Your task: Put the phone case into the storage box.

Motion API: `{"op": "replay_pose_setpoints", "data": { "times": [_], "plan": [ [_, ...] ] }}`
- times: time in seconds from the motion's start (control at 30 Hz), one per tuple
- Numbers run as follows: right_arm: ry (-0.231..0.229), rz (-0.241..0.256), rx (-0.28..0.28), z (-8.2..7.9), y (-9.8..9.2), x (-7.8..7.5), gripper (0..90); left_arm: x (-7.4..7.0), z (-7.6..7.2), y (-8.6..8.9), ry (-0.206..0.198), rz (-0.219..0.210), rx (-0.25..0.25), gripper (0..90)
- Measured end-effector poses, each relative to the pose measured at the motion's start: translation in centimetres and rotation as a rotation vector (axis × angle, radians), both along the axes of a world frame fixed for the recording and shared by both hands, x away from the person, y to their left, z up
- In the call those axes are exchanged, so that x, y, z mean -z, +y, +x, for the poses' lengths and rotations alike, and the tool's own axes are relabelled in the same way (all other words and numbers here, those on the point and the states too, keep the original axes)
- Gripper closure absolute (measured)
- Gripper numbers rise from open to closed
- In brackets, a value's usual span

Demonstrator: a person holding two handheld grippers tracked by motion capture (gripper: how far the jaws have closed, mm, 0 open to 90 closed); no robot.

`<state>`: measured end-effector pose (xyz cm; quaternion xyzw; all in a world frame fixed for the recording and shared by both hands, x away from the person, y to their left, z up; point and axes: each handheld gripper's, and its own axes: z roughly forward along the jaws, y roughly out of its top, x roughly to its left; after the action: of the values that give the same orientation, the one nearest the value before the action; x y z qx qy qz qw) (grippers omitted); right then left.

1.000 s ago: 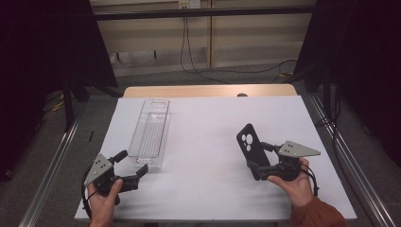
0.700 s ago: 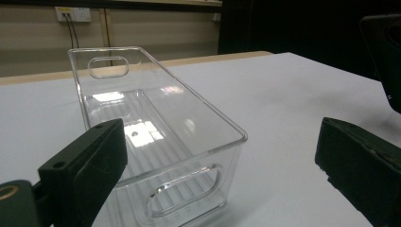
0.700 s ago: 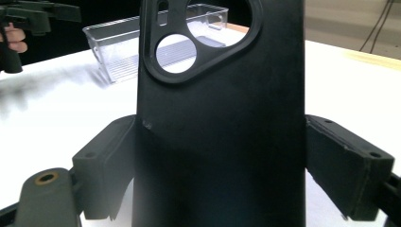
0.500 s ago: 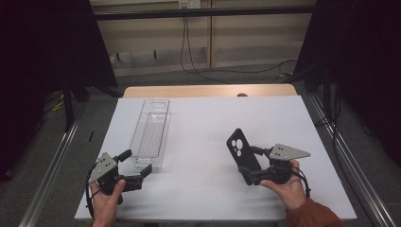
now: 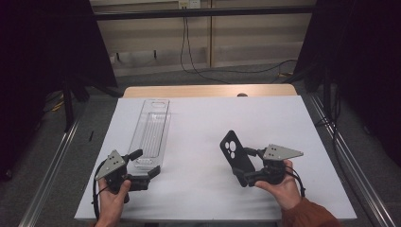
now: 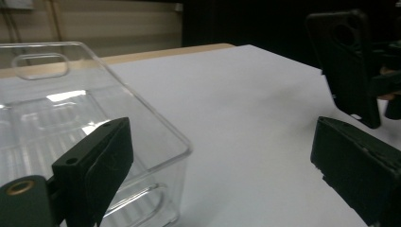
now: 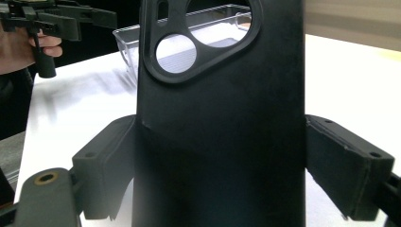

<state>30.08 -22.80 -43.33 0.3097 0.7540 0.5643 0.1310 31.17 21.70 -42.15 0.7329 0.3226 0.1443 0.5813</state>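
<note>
Step in hand, we judge: carrying phone case (image 5: 236, 154) toward clear tray (image 5: 151, 133). Right gripper (image 5: 249, 166) clamped on case edges, case upright above worktop (image 5: 283, 123), well right of tray. Left gripper (image 5: 143, 164) spread wide, one jaw at tray's near end, nothing held.

Next we need: leftward travel, case tilted flat, release inside tray.

Worktop white; dark curtains, cables on floor behind.

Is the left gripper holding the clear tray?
No: in the left gripper view the left gripper stands open, one jaw over the clear tray's near corner, the other apart above the white table.
</note>
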Motion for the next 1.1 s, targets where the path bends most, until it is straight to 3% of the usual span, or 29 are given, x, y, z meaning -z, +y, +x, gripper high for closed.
{"op": "replay_pose_setpoints", "data": {
  "times": [0.1,0.23,0.67,0.77,0.93,1.0,1.1],
  "plan": [
    [0.004,-0.005,-0.001,0.0,0.2,0.1,14.2,0.0,0.2,-0.5,0.009,-0.027,0.023,6.6],
    [0.007,-0.001,-0.010,0.1,0.4,0.1,14.2,-0.2,0.3,-1.4,-0.005,-0.025,0.062,7.3],
    [0.013,0.000,-0.045,0.3,1.5,0.1,14.2,-0.6,1.1,-3.9,0.023,-0.050,0.220,7.1],
    [0.013,0.002,-0.049,0.4,1.6,0.1,14.1,-0.7,1.2,-4.6,0.017,-0.030,0.247,6.2],
    [0.012,0.005,-0.065,0.4,1.9,0.1,14.2,-1.1,1.7,-5.7,0.001,-0.040,0.271,3.3],
    [0.014,0.005,-0.070,0.4,2.0,0.0,14.2,-1.3,2.0,-6.3,0.000,-0.008,0.282,2.7],
    [0.014,0.008,-0.074,0.4,2.0,0.0,14.2,-1.4,2.5,-7.0,0.007,-0.022,0.310,2.6]
  ]
}}
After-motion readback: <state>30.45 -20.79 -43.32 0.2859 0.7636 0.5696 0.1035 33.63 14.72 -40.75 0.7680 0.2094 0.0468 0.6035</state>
